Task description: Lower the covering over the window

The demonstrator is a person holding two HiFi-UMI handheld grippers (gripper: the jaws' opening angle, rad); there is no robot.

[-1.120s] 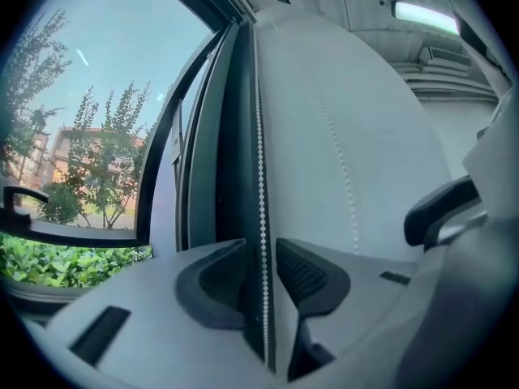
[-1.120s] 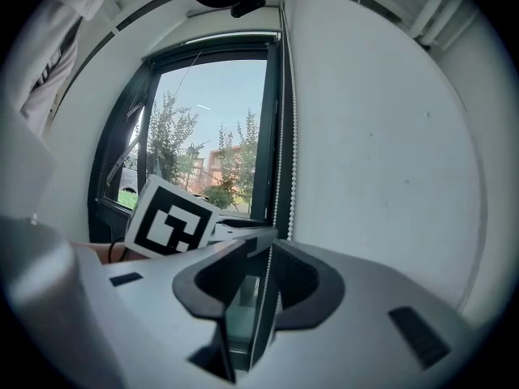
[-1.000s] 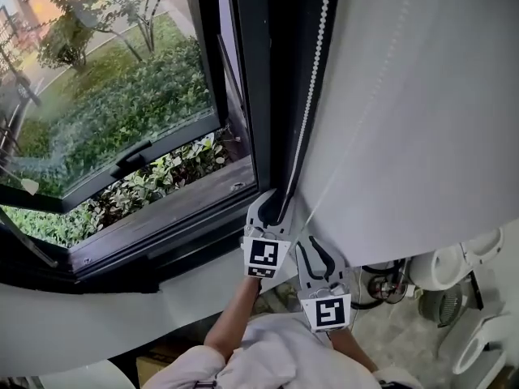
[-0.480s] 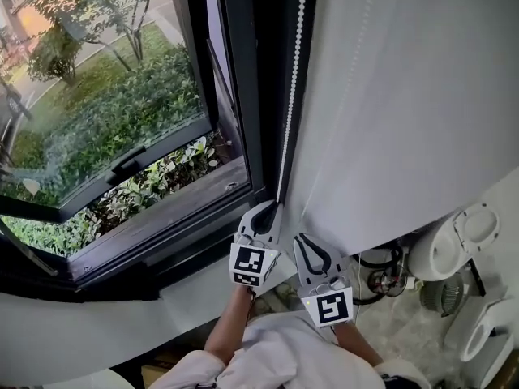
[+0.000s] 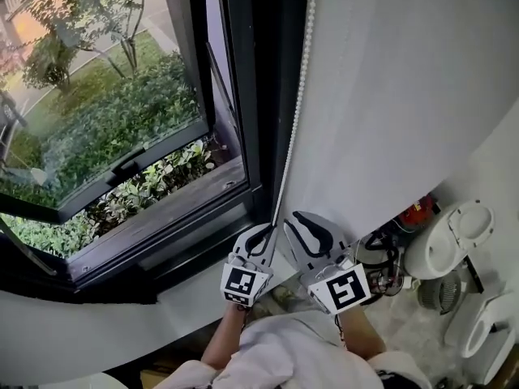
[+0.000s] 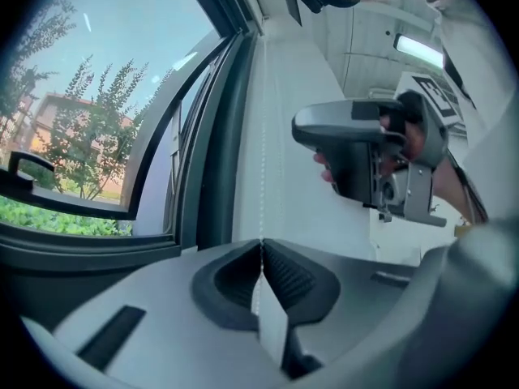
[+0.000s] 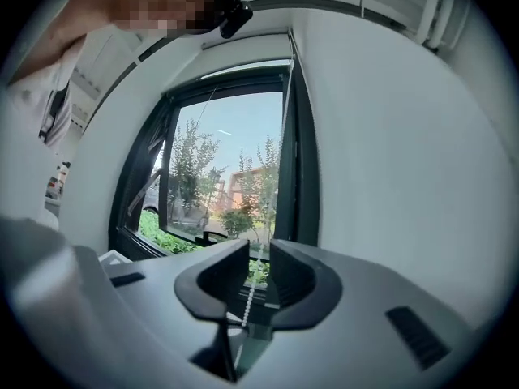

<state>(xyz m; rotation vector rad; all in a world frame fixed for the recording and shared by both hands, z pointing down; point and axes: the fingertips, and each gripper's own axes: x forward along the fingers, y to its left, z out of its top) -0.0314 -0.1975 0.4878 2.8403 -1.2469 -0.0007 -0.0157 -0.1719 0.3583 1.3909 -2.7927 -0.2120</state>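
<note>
A white bead chain [image 5: 296, 120] hangs down the black window frame [image 5: 243, 96], beside a white wall [image 5: 405, 96]. My left gripper [image 5: 268, 232] is at the chain's lower end. In the left gripper view its jaws [image 6: 261, 245] are shut on the bead chain [image 6: 261, 205], which rises straight out from between them. My right gripper [image 5: 302, 221] is just to the right, level with the left. Its jaws [image 7: 258, 278] have just been opening a little. The bead chain [image 7: 247, 298] hangs loose in the gap, and neither pad presses on it.
The window sash [image 5: 130, 164] stands tilted open over green shrubs. A pale sill [image 5: 203, 270] runs below the frame. White bathroom fixtures [image 5: 454, 241], cables and a red object [image 5: 413, 211] sit on the floor at the right.
The left gripper has shut on the chain and moved down toward the person. The right gripper's jaws have narrowed, and it has risen beside the chain to the left gripper's level.
</note>
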